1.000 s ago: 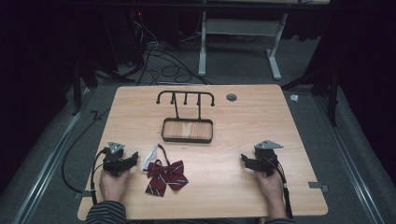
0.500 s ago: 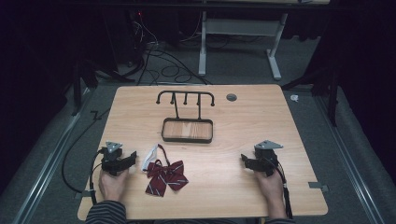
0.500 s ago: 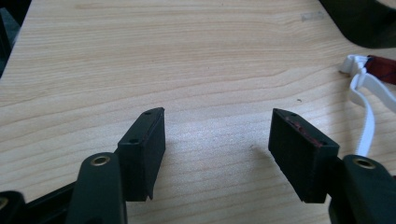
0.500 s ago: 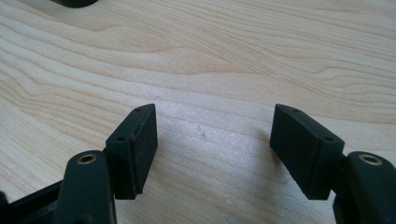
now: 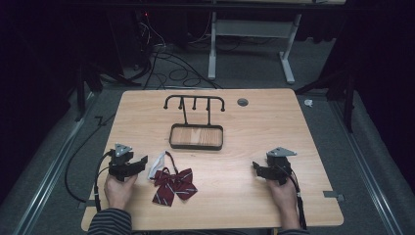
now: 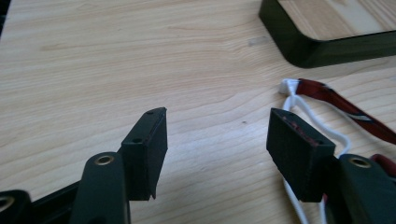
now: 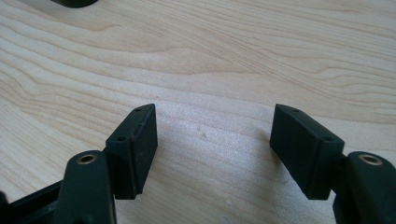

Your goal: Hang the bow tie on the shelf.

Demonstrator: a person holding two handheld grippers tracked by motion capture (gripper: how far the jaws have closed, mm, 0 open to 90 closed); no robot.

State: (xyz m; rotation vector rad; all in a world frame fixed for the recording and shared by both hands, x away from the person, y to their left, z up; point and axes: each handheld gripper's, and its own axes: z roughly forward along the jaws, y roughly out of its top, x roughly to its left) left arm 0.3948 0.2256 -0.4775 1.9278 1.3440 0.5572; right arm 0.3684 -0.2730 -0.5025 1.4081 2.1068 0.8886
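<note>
Worktop point(image 5: 274, 127) bare from 1 to 5 o'clock. Rack point(image 5: 195, 125) obstructs at 12; bow tie point(image 5: 172, 182) lies at 7, just beside left gripper point(image 5: 139, 163).

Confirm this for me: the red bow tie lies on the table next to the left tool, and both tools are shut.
Not quite. The red bow tie does lie on the table next to the left tool, but both tools are open: each gripper view shows its jaws spread wide over bare wood, the right tool included.
</note>
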